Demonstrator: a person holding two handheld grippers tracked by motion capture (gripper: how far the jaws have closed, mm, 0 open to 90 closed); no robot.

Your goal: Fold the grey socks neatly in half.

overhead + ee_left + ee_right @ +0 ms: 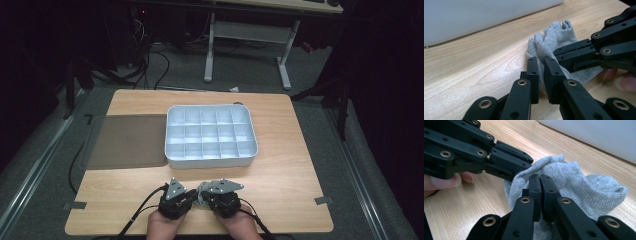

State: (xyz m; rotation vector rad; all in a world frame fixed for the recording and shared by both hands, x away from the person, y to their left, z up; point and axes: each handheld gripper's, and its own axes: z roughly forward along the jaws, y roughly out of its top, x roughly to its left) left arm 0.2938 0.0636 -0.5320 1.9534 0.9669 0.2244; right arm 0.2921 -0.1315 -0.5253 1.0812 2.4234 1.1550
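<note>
Item: one grey sock (574, 182), knitted, bunched, lying on the wooden table (280, 165) at its near edge, about mid-width, well apart from the tray beyond it. Left gripper (541, 75): jaws nearly together with a fold of the sock's fabric between them, pads pressing on the cloth, so grasping the sock. Right gripper (541, 195): jaws drawn tight together, pinching a ridge of the same sock near its middle; clenched on the fabric. In the high view both grippers, left (186, 196) and right (206, 198), sit side by side at the near edge, their tips meeting over the grey cloth (200, 194), with the person's hands behind them. Other contents: a white compartment tray (210, 161), a grid of small cells that look empty, at table centre, farther off; a dark flat mat (127, 141) just to its left, touching or nearly touching the tray's side. Step in hand, by judgement: both claws securing the sock, likely to fold or bundle it for one of the tray's cells. Next move, by judgement: calls for keeping both pinches firm while turning or rolling the fabric into a compact bundle, without letting the thin knit slip free, then lifting it toward the tray.
</note>
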